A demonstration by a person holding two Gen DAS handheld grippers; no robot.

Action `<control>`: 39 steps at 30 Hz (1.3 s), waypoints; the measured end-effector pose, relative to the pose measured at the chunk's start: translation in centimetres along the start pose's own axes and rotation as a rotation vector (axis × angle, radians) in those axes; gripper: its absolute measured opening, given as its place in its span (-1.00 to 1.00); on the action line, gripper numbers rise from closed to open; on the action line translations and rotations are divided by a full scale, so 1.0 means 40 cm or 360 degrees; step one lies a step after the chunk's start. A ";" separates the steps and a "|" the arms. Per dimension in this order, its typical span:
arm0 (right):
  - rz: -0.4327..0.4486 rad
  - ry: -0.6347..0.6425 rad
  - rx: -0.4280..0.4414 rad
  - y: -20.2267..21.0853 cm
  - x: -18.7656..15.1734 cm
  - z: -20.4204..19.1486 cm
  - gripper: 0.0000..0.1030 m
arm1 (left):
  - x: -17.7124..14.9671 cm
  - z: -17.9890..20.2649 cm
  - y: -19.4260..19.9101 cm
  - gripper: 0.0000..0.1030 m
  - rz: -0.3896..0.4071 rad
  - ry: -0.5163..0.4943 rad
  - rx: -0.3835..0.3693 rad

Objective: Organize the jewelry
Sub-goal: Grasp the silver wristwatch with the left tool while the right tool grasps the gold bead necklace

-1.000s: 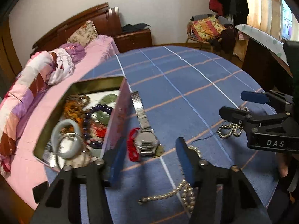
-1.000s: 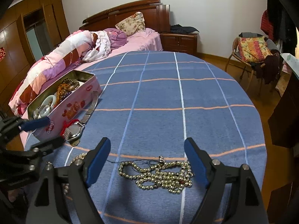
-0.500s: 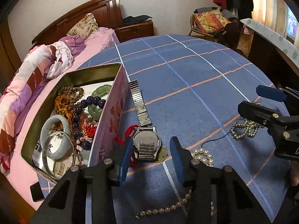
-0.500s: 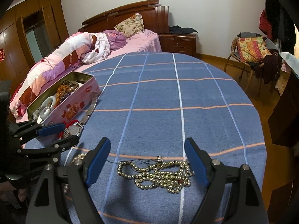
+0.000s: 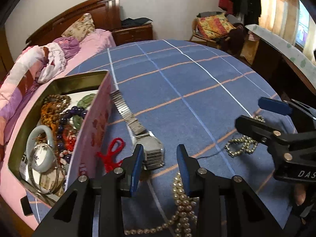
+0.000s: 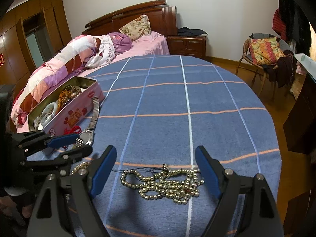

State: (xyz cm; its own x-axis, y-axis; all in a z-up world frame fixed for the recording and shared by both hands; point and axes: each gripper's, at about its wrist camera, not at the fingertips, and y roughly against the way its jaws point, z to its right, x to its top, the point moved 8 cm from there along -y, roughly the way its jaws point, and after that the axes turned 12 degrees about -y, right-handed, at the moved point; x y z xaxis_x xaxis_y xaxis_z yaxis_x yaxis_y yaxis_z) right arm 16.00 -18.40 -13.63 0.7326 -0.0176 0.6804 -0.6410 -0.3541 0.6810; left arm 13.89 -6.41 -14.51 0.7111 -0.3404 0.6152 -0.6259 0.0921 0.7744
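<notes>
A silver watch (image 5: 152, 150) with a metal band lies on the blue checked tablecloth beside a pink tin (image 5: 92, 130) that holds bangles and bead strings. My left gripper (image 5: 160, 158) is open, its fingers either side of the watch's near end, just above the cloth. A red cord charm (image 5: 112, 154) lies between watch and tin. A pearl strand (image 5: 181, 201) lies under the left gripper. My right gripper (image 6: 156, 167) is open over a heap of gold beads (image 6: 167, 183). The watch (image 6: 86, 136) and tin (image 6: 69, 108) also show in the right wrist view.
The round table (image 6: 177, 98) stands against a bed (image 6: 79, 63) with pink bedding on the left. A chair with clothes (image 6: 266, 55) stands at the back right. A dark cabinet (image 6: 302, 118) is at the right edge.
My left gripper has moved forward and right to the watch and narrowed its opening around the watch's near end. The right gripper has stayed over the gold beads.
</notes>
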 end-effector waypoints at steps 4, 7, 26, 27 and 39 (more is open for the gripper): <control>0.0006 -0.0018 -0.0010 0.002 0.002 0.016 0.67 | 0.002 -0.010 0.011 -0.31 0.0019 0.0016 0.0041; 0.0006 -0.0004 -0.0023 0.004 0.000 0.019 0.67 | -0.002 -0.003 -0.012 -0.31 -0.0041 -0.0021 0.0053; -0.0013 -0.0034 -0.0095 0.002 0.001 0.066 0.68 | 0.007 0.003 -0.033 -0.37 -0.0069 -0.0042 0.0039; -0.0013 -0.0037 -0.0093 0.002 0.001 0.067 0.68 | 0.005 0.002 -0.031 -0.37 -0.0065 -0.0039 0.0040; -0.0063 -0.0029 -0.0072 0.042 0.001 0.103 0.68 | 0.023 -0.021 0.030 -0.62 0.0055 0.0055 -0.0010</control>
State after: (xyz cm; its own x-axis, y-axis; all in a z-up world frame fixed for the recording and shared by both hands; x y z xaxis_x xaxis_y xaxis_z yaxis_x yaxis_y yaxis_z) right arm 15.91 -22.82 -13.57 0.7614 -0.0218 0.6479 -0.6208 -0.3120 0.7192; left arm 14.06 -5.82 -12.90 0.6996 -0.3044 0.6465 -0.6486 0.1092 0.7533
